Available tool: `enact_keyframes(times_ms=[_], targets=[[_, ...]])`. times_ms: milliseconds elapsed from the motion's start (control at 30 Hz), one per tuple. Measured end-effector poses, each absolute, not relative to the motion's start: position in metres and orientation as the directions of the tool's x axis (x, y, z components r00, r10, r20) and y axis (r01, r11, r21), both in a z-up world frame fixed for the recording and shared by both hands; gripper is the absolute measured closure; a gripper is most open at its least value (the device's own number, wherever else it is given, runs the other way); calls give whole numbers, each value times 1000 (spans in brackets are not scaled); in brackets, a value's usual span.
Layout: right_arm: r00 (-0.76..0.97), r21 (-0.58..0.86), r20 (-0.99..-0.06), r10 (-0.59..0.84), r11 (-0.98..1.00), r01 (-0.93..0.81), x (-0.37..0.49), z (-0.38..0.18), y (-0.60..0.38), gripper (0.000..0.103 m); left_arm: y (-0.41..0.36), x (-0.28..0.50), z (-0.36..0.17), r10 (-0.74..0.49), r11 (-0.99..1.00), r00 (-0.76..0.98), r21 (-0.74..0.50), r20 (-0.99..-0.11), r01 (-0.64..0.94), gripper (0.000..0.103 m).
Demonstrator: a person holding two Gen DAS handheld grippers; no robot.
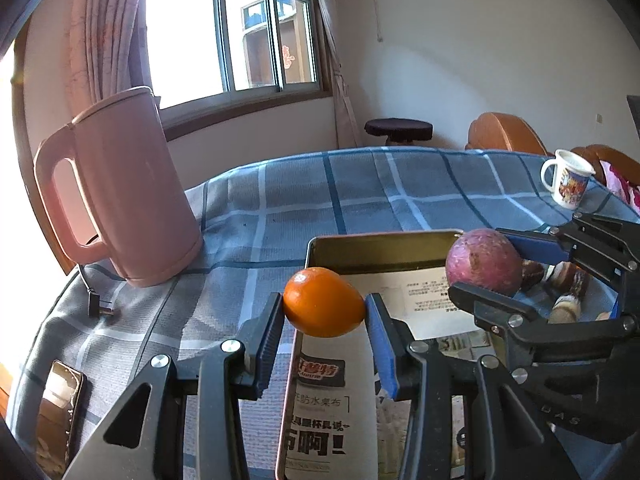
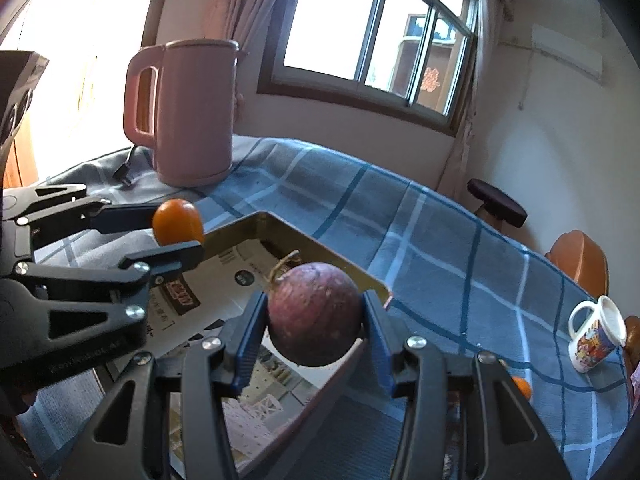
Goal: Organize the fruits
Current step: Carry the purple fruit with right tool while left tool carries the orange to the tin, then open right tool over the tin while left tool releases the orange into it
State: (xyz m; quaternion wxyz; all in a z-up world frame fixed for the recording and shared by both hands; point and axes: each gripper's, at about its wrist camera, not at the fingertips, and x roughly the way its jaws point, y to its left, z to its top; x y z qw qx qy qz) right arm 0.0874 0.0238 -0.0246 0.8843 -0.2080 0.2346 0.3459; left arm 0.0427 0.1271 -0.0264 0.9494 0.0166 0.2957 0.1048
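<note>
My left gripper [image 1: 325,308] is shut on a small orange fruit [image 1: 323,302] and holds it above the near left edge of a metal tray [image 1: 380,246] lined with newspaper. My right gripper [image 2: 314,316] is shut on a round purple passion fruit [image 2: 314,314] with a dry stem, held above the same tray [image 2: 344,266]. The right gripper and passion fruit [image 1: 484,260] also show at the right of the left wrist view. The left gripper with the orange fruit [image 2: 177,222] shows at the left of the right wrist view. More small fruits [image 1: 568,280] lie beyond the right gripper.
A tall pink kettle [image 1: 128,192] with a cord and plug [image 1: 102,308] stands at the table's far left. A phone [image 1: 60,412] lies near the left edge. A printed white mug [image 2: 596,338] stands at the right, with another orange fruit [image 2: 522,387] near it. Wooden chairs [image 1: 504,132] stand behind the blue plaid tablecloth [image 1: 360,188].
</note>
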Motion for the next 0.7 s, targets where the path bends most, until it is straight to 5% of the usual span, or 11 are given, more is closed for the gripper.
enact_keyframes(times_ms=[700], targets=[[602, -217, -655, 457, 650, -728, 100, -43, 45, 52, 124, 54, -36, 240, 971, 769, 166, -593, -175, 59]])
